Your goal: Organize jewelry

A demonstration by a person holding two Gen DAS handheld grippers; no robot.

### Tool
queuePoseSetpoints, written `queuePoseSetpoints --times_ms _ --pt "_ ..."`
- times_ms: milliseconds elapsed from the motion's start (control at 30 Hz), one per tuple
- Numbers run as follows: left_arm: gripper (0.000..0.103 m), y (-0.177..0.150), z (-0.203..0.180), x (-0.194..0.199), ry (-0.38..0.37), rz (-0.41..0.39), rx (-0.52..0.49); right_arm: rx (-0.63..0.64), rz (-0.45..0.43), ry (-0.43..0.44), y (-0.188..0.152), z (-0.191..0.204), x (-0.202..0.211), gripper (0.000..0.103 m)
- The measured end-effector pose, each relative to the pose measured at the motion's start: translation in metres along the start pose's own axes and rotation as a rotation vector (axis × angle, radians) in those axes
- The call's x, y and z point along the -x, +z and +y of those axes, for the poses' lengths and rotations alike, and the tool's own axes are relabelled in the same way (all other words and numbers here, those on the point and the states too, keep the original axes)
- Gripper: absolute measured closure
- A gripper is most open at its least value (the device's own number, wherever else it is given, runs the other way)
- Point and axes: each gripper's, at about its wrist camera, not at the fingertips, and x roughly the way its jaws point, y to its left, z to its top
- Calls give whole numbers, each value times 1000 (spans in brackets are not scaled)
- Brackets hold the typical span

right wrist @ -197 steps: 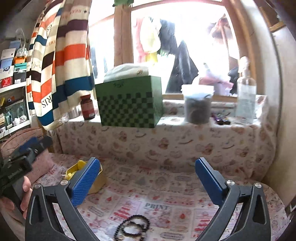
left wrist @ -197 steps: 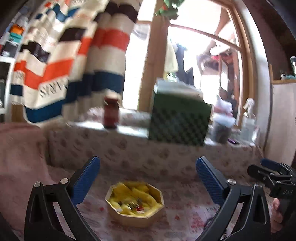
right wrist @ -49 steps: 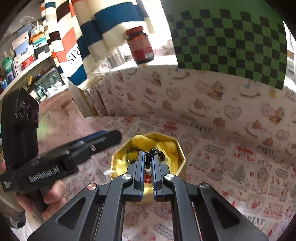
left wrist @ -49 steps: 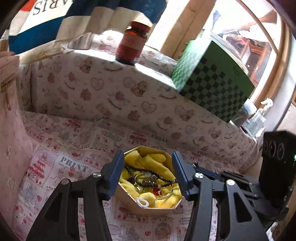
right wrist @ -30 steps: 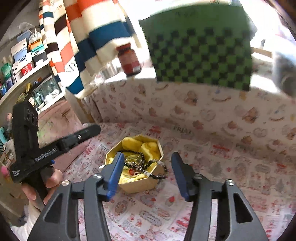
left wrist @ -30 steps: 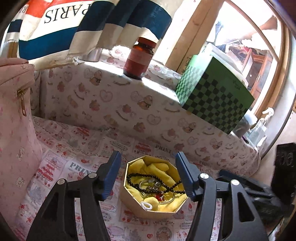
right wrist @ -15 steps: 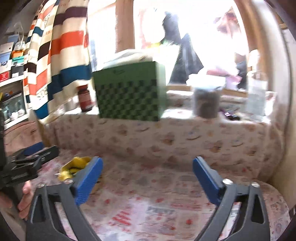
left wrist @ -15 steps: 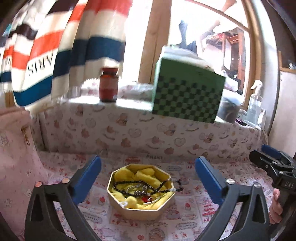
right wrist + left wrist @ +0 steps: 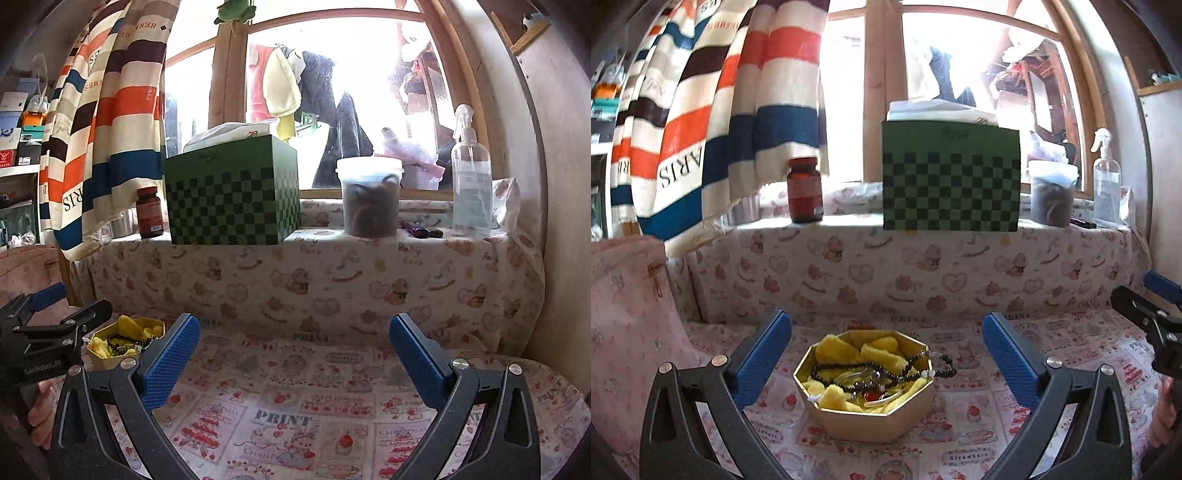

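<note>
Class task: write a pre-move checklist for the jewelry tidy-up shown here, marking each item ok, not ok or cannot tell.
1. Left gripper open and empty: ok.
2. Right gripper open and empty: ok.
3. Gold octagonal box with yellow lining upright on the printed cloth: ok.
4. Black bead bracelet fully inside the box: not ok, one end drapes over the rim.
5. No jewelry left on the cloth: cannot tell, the grippers hide part of it.

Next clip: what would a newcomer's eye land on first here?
The gold octagonal box on the printed cloth, its yellow lining holding a black bead strand that spills over the rim. Behind it on the ledge stand a green checkered box and a brown bottle.
</note>
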Motion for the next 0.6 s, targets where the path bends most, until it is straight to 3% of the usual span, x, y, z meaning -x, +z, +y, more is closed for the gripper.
queuePoseSetpoints --times_ms 200,600 --pt "0 -2 3 -7 36 38 19 37 68 -6 -4 8 -11 0" --pt "0 -2 2 -7 45 34 8 37 60 -16 -4 9 -8 0"
